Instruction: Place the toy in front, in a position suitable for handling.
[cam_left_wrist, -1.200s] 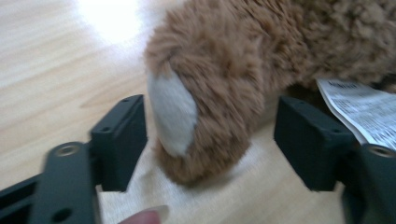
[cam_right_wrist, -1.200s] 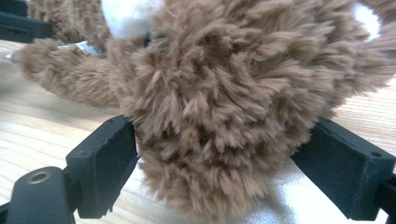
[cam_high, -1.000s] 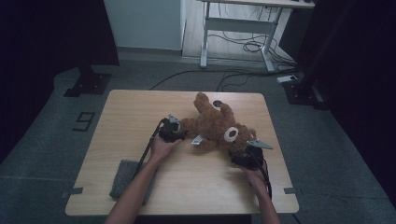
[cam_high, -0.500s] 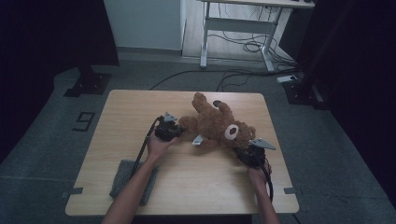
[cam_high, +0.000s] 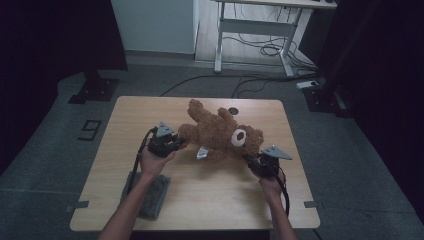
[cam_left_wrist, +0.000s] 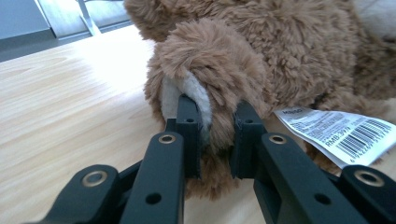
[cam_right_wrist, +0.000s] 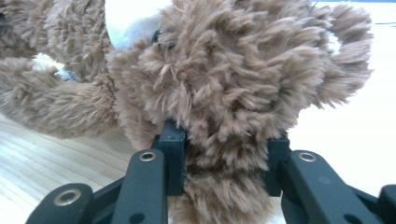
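A brown teddy bear (cam_high: 215, 131) lies across the middle of the wooden table (cam_high: 210, 200). My left gripper (cam_high: 181, 142) is shut on one of its paws at the bear's left end. In the left gripper view the jaws pinch the paw (cam_left_wrist: 205, 70), pale pad showing, with my left gripper (cam_left_wrist: 215, 116) squeezing the fur. My right gripper (cam_high: 252, 159) is shut on the bear's head at the right end, its jaws having just closed. The right gripper view shows thick fur (cam_right_wrist: 224, 70) bulging between the jaws of my right gripper (cam_right_wrist: 224, 140).
A white barcode tag (cam_left_wrist: 345, 135) hangs from the bear's body onto the table. A grey cloth (cam_high: 150, 192) lies near the front left edge, under the left forearm. A dark round hole (cam_high: 233, 110) sits in the tabletop behind the bear.
Both grippers have closed onto the bear. The left hand has risen and shifted with the paw, and the bear has turned slightly on the table. The right hand has stayed put.
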